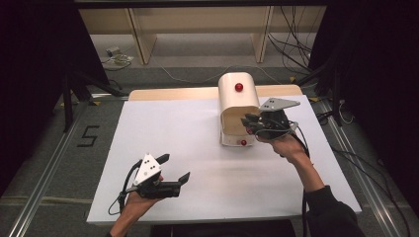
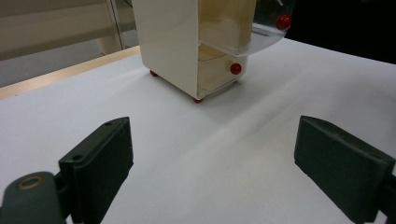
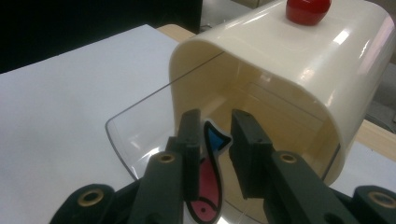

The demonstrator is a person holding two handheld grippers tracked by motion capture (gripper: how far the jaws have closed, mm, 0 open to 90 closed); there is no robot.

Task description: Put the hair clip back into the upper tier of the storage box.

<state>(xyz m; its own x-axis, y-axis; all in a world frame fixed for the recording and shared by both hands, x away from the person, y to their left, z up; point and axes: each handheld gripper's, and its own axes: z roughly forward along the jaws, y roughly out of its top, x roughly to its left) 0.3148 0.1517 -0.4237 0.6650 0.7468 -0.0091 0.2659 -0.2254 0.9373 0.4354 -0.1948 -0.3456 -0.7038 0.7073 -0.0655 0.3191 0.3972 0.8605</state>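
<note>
One cream box carries two red knobs. The right gripper clamps one fish sticker at its mouth. The left gripper rests with jaws spread apart.

L hand-held gripper jaws apart, R hand-held gripper pinching.

- A lab or test room set up for recording, not a home.
- Black curtains close off both sides of the floor.
- Metal rails run along the grey floor, with a number 5 marked on it beside the left one.
- Loose cables trail over the floor at the back, near bare wooden shelving.
- The surface is covered in plain white sheet.
</note>
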